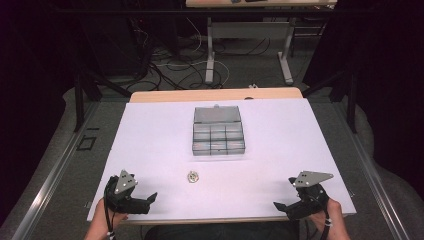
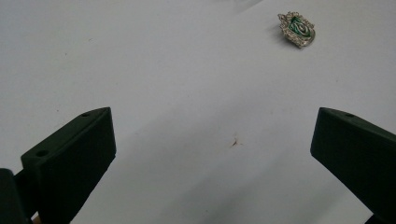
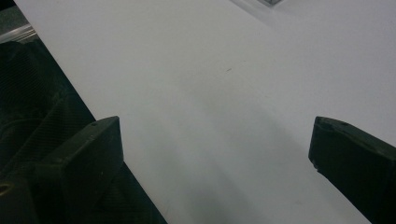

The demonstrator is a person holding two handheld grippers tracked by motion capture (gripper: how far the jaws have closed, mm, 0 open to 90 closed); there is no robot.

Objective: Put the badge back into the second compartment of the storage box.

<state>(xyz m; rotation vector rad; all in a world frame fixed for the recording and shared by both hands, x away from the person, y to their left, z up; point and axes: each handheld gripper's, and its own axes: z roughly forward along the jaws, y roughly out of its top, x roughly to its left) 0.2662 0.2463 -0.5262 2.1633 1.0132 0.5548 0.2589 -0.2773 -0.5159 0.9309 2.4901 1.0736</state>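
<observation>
Two grippers rest at the white sheet's (image 1: 280, 145) near edge: left gripper (image 1: 150, 198), right gripper (image 1: 280, 206), brooch (image 1: 192, 176) between them, before the compartment box (image 1: 218, 136). Left gripper view: jaws wide apart, empty, brooch (image 2: 297, 29) ahead. Right gripper view: jaws wide, empty.

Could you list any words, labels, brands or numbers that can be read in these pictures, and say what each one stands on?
None can be read.
The brooch shows a green crest in a stone-set rim, with no legible lettering.
The clear compartment box carries no readable label from the high view.
The white table sheet has only small marks, no text.
The left claw and right claw bear no visible brand.
</observation>
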